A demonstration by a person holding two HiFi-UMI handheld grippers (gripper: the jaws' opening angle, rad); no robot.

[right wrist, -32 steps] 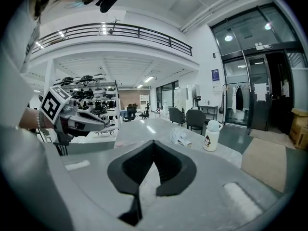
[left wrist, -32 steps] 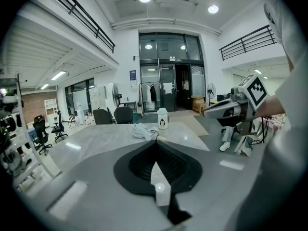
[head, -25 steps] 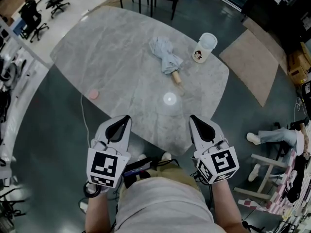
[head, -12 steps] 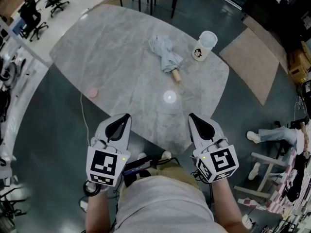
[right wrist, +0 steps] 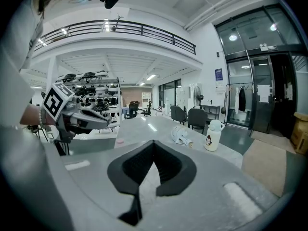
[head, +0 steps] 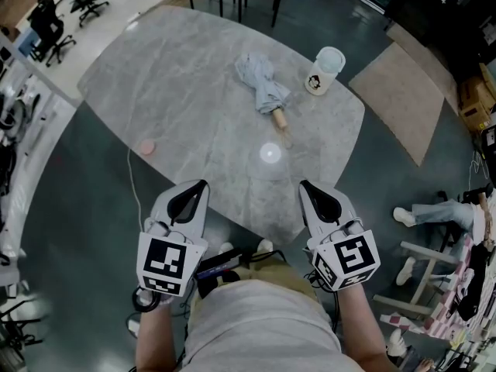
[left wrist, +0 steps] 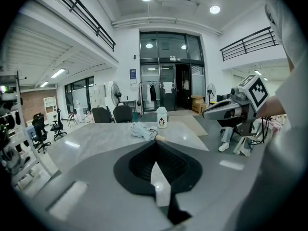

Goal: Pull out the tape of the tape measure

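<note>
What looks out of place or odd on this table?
Nothing looks spilled or damaged. A folded umbrella lies on its side on the table, a white bottle stands upright near it, and a small pink round thing sits alone by the left edge, too small to identify.

Open-plan office hall with swivel chairs (head: 53,31), mezzanine railing (right wrist: 144,32) and glass entrance doors (left wrist: 166,88).

Grey marble table (head: 186,91), dark floor (head: 70,208)
</note>
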